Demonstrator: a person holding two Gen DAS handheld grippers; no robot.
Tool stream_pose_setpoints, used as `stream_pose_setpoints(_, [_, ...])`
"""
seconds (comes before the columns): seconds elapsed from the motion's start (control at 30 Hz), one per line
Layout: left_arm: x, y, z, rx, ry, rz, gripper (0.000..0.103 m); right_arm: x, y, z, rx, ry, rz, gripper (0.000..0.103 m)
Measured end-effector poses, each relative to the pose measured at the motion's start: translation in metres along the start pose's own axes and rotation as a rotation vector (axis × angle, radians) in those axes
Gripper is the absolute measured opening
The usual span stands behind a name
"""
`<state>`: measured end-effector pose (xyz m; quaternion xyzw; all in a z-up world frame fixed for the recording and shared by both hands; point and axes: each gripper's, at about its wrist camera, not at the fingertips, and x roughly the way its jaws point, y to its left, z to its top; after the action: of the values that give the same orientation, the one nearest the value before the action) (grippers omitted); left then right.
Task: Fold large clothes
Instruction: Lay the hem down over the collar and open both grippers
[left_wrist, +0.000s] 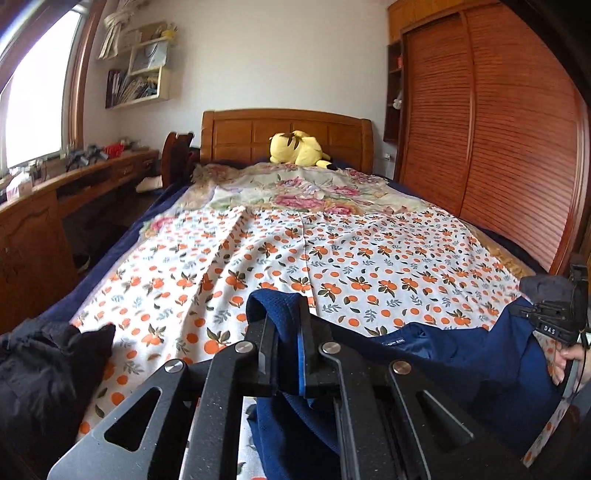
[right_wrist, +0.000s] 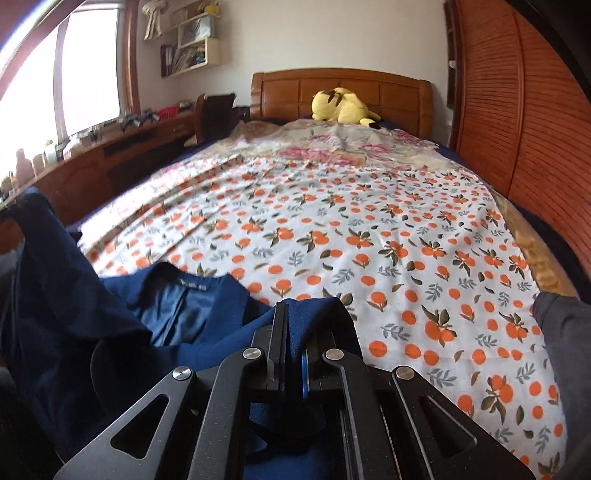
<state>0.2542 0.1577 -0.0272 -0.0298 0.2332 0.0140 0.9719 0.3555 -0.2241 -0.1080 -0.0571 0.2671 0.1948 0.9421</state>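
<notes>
While both grippers pinch the navy garment (right_wrist: 155, 310), wall shelves (left_wrist: 142, 70) hold books.

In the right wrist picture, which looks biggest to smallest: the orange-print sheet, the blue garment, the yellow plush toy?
1. Orange-print sheet, covering most of the bed.
2. Blue garment; it lies very near the camera, which exaggerates it.
3. Yellow plush toy; far off at the headboard, so its true size is unsure.

Navy garment (right_wrist: 177, 310); white sheet (right_wrist: 369, 236) w/ orange-fruit print; yellow plush (right_wrist: 341, 105).
</notes>
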Motion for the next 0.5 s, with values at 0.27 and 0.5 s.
stream_pose_setpoints(0.27, [-0.005, 0.004, -0.008, 0.014, -0.005, -0.016, 0.038, -0.001, 0.013, 0.005, -0.024, 0.002, -0.044, 0.007])
stream_pose_setpoints(0.5, [-0.015, 0.001, -0.021, -0.005, -0.013, -0.067, 0.085, -0.005, 0.014, 0.003, -0.031, 0.015, -0.072, 0.023])
